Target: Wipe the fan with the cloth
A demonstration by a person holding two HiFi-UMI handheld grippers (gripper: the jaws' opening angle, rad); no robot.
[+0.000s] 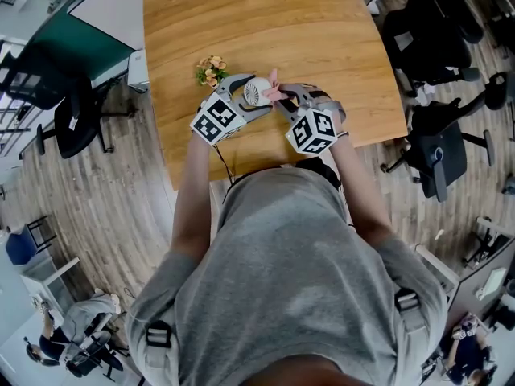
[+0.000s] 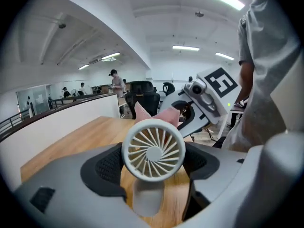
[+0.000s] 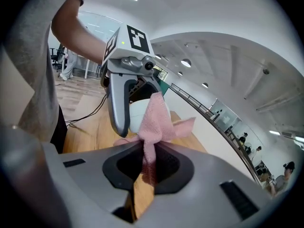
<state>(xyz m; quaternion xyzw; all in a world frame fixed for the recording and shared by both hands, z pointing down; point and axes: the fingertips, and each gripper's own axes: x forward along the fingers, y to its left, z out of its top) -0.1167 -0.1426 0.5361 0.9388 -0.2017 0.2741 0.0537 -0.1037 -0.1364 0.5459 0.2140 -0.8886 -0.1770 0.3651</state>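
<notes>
While my left claw (image 2: pixel 153 167) clamps the small white fan (image 2: pixel 153 148) by its round head, a pad pressing on either side and the grille facing back at me, my right claw (image 3: pixel 148 164) is pinched nearly closed on a fold of the pink cloth (image 3: pixel 156 120). The cloth's loose end stands up and seems to lie against the back of the fan's head. Both meet above the wooden table (image 1: pixel 265 22), close to its near edge and about midway along it, with a little bunch of flowers (image 1: pixel 211 71) just beside them on the left. To wipe well, I judge I should hold the fan firmly without crushing the grille. Then I drag the cloth round the housing in short strokes and roll the fan so fresh surface meets it.
</notes>
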